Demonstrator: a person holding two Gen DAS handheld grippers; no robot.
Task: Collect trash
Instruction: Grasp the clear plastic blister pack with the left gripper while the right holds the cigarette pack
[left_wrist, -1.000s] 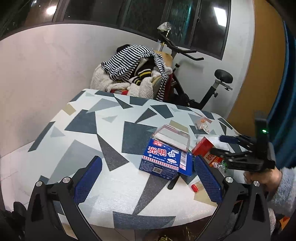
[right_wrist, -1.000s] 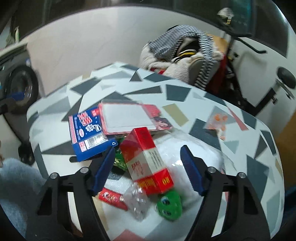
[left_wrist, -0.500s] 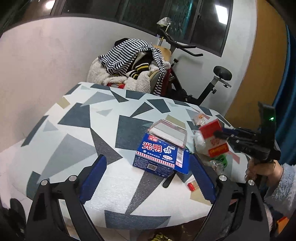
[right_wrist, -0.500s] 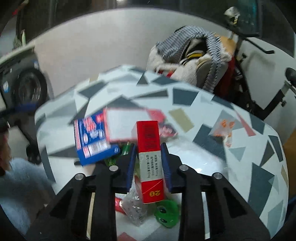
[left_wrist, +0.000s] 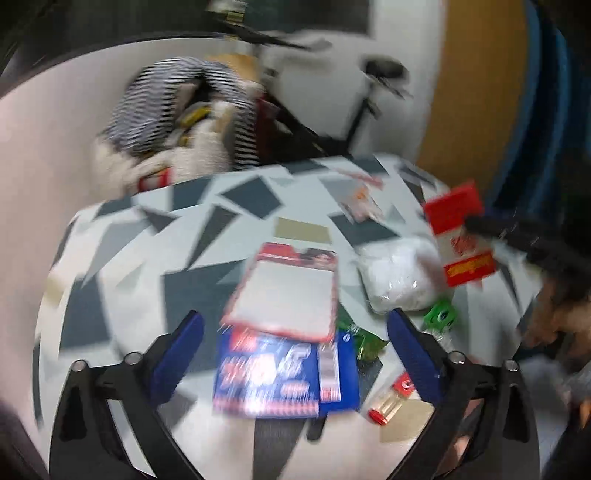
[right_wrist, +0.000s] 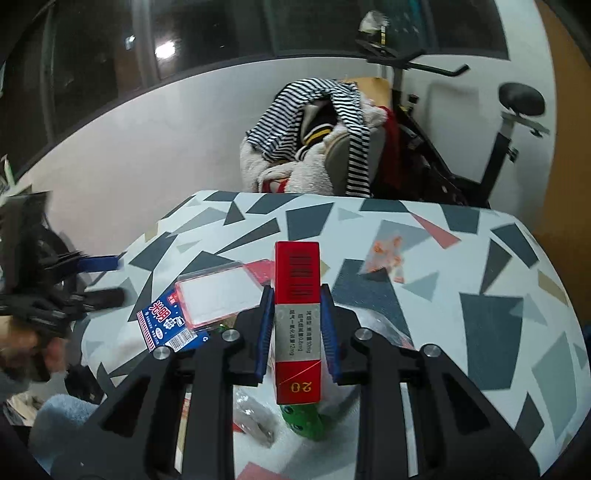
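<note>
My right gripper (right_wrist: 297, 291) is shut on a red and white box (right_wrist: 297, 321) and holds it upright above the patterned table (right_wrist: 480, 332). The left wrist view is blurred; in it the same box (left_wrist: 460, 236) hangs at the right. My left gripper (left_wrist: 293, 325) is wide, its jaws opening, with nothing gripped. A blue carton (left_wrist: 280, 376) lies under it. A clear red-edged package (left_wrist: 284, 291) rests on the carton's far end. A white plastic bag (left_wrist: 399, 277), green wrappers (left_wrist: 439, 317) and a small red item (left_wrist: 388, 402) lie to the right.
A clear wrapper with orange print (right_wrist: 384, 254) lies farther back on the table. Behind the table stand a chair heaped with striped clothes (right_wrist: 314, 140) and an exercise bike (right_wrist: 480, 147). A person's hand (left_wrist: 554, 317) holds the right gripper's handle.
My right gripper shut on the red and white box and lifted it off the table. My left gripper swung in over the blue carton, with its view now blurred.
</note>
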